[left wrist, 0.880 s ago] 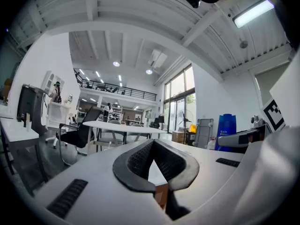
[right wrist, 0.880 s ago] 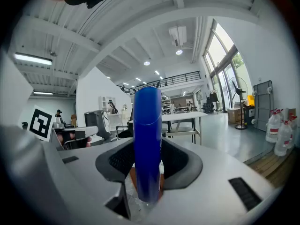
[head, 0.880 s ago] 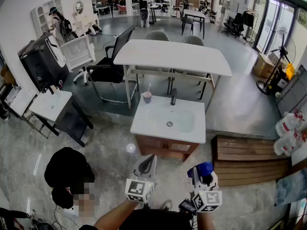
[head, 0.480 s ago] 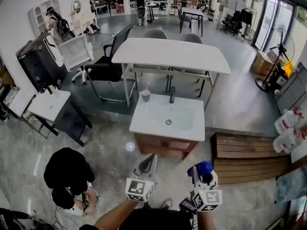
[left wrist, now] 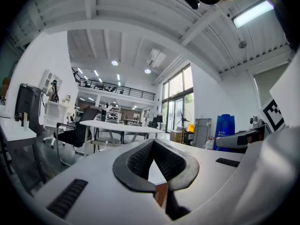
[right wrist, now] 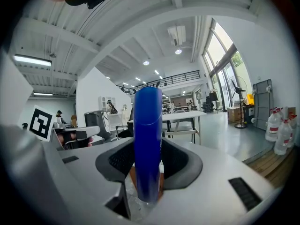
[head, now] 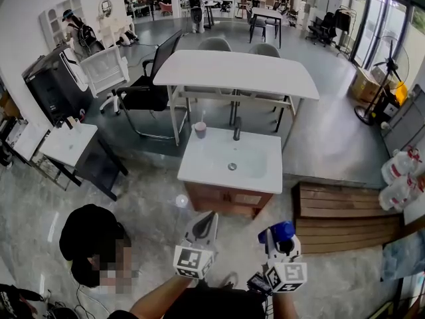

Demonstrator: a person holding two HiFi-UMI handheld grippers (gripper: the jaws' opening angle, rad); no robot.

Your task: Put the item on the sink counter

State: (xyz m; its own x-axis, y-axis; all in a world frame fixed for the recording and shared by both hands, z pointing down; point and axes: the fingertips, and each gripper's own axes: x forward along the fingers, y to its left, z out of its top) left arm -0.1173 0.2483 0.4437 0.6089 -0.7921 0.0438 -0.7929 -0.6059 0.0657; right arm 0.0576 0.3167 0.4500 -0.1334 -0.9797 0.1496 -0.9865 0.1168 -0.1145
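Note:
The sink counter (head: pixel 199 171) is a white top on a wooden cabinet, ahead of me on the floor, with a dark faucet (head: pixel 237 130) and a small cup (head: pixel 200 129) at its back edge. My right gripper (head: pixel 281 243) is shut on a tall blue bottle (head: pixel 279 232), low in the head view and well short of the counter. In the right gripper view the blue bottle (right wrist: pixel 147 139) stands upright between the pads of that gripper (right wrist: pixel 154 148). My left gripper (head: pixel 210 220) points forward beside it, shut and empty (left wrist: pixel 153 142).
A long white table (head: pixel 239 72) with chairs stands behind the counter. A black office chair (head: pixel 149 88) and a small white table (head: pixel 66 145) are at the left. A person in black (head: pixel 89 234) crouches at lower left. A wooden platform (head: pixel 345 221) and water jugs (head: pixel 398 178) lie to the right.
The counter has slid slightly up in the head view. Both grippers keep their pose, the blue bottle still in the right one. The crouching person has shifted a little.

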